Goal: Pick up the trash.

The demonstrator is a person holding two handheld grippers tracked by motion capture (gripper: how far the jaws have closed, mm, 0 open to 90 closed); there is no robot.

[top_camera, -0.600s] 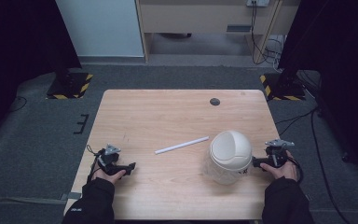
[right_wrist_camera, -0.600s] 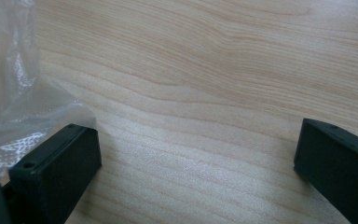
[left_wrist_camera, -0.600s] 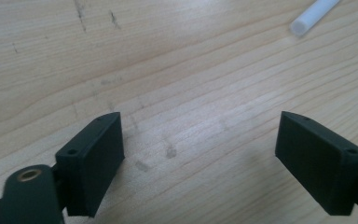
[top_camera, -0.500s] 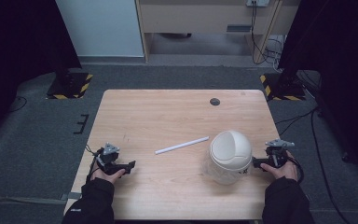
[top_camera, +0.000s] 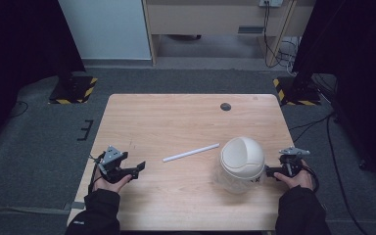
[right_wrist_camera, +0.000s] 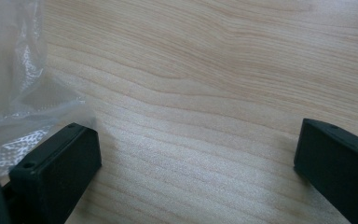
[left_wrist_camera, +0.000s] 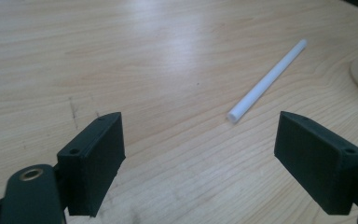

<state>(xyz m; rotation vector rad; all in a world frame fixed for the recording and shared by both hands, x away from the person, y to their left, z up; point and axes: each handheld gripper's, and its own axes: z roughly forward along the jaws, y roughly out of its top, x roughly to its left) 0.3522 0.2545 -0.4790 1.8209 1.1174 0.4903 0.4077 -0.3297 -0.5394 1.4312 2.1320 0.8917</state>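
White tube [top_camera: 191, 152] near tabletop [top_camera: 176, 117] centre, long axis slanting toward far-right corner, near end facing left tool [left_wrist_camera: 200, 158], wide, empty; right tool [right_wrist_camera: 196, 168], wide too, beside domed cup [top_camera: 242, 159].

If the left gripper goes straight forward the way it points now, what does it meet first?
Most likely the white tube. The left gripper is open and the tube's near end lies on the table just ahead, between the lines of the jaws. Nothing else lies before it, though depth is hard to judge.
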